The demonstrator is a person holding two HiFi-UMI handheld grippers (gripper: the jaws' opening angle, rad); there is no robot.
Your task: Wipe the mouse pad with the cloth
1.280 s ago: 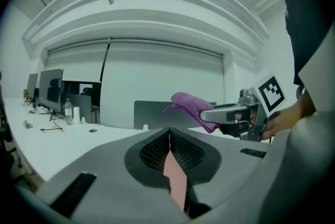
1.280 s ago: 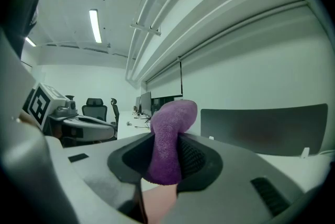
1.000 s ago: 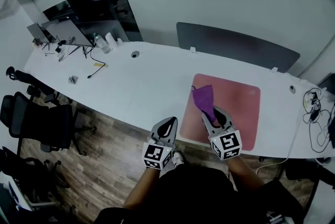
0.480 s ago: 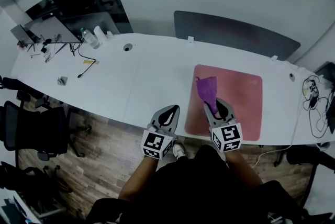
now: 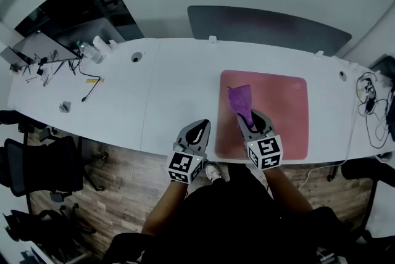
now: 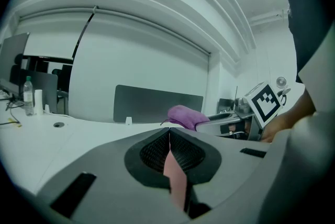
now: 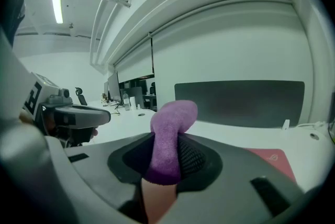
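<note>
Purple cloth (image 5: 239, 99): pinched in the right gripper (image 5: 249, 118), its free end flopping away towards the tabletop's far edge, over the left part of the mouse pad (image 5: 284, 115).
Right gripper: jaws pressed onto the cloth. In its own view the purple fabric (image 7: 170, 134) bulges up between them.
Left gripper (image 5: 198, 129): jaws pressed together on nothing, parked over the near edge of the tabletop (image 5: 173, 90), just left of the pad's left edge.
Mouse pad: pink-red, lying flat at the tabletop's near edge, its near-left corner right by the right gripper.
Key relation: nearly all the unwiped pad stretches to the right of the cloth and beyond it towards the far edge, so I'd say the right gripper is the one placed to sweep rightwards.
Cloth contact: whether it touches the pad, I can't tell.
</note>
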